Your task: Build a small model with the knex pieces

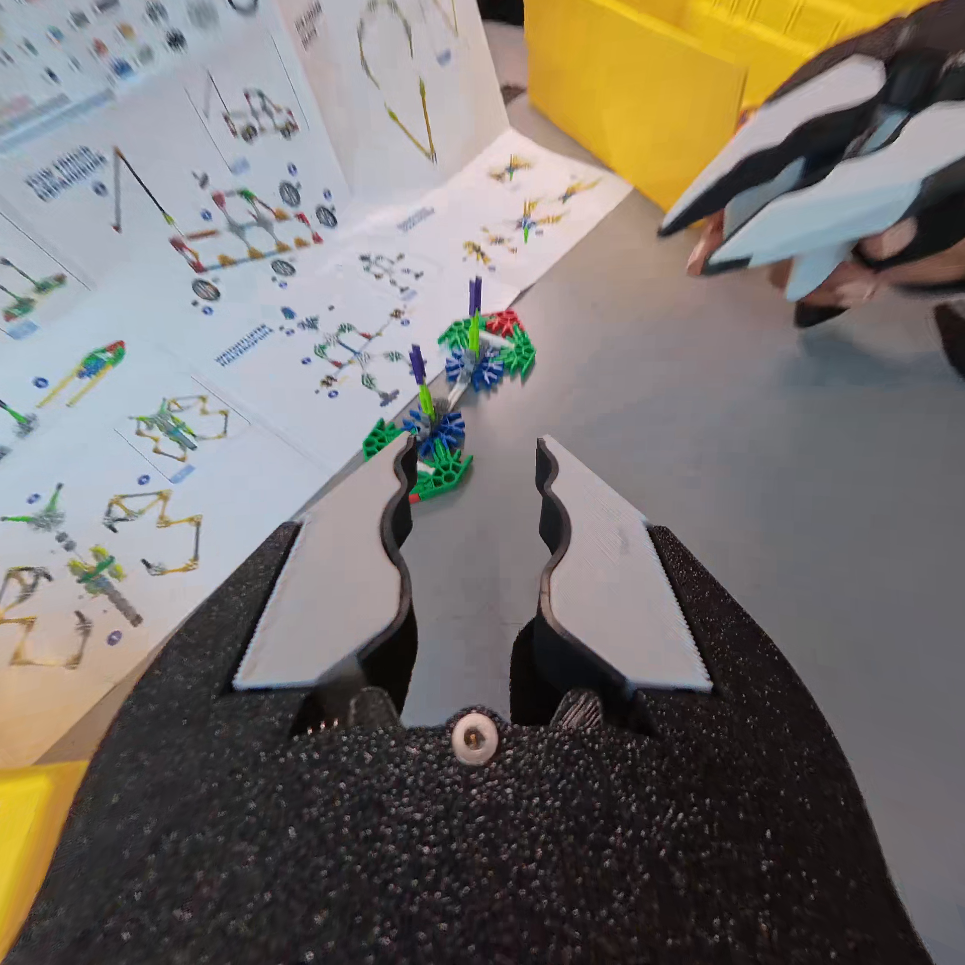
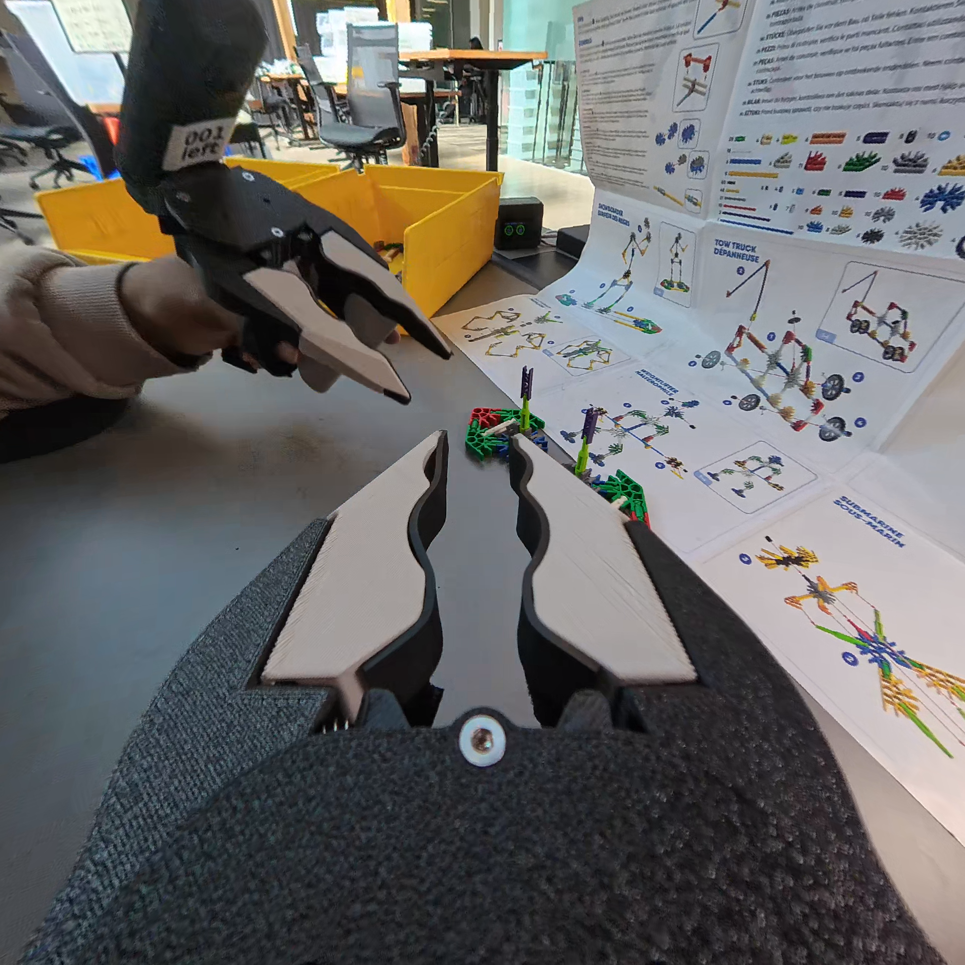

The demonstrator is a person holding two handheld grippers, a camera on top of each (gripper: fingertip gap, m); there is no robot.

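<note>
A small construction-toy model lies on the grey table at the edge of a paper sheet. It has two clusters of green and blue connectors, a near one (image 1: 438, 444) and a far one (image 1: 488, 355) with a red piece. Each carries an upright green rod with a purple tip. My left gripper (image 1: 476, 443) is open and empty, its left fingertip just in front of the near cluster. My right gripper (image 2: 479, 437) is open with a narrow gap and empty, low over the table. Its right finger hides part of the model (image 2: 493, 431). Each gripper also shows in the other's view, the right one (image 1: 689, 250) blurred and the left one (image 2: 420, 376) raised.
A large folded instruction sheet (image 1: 156, 365) lies on the table and stands up behind it (image 2: 783, 313). Yellow bins (image 1: 626, 104) (image 2: 444, 219) stand at the back, another yellow edge (image 1: 26, 835) is near me. A small black device (image 2: 517, 222) sits by the bins. A person's hand (image 2: 172, 308) holds the left gripper.
</note>
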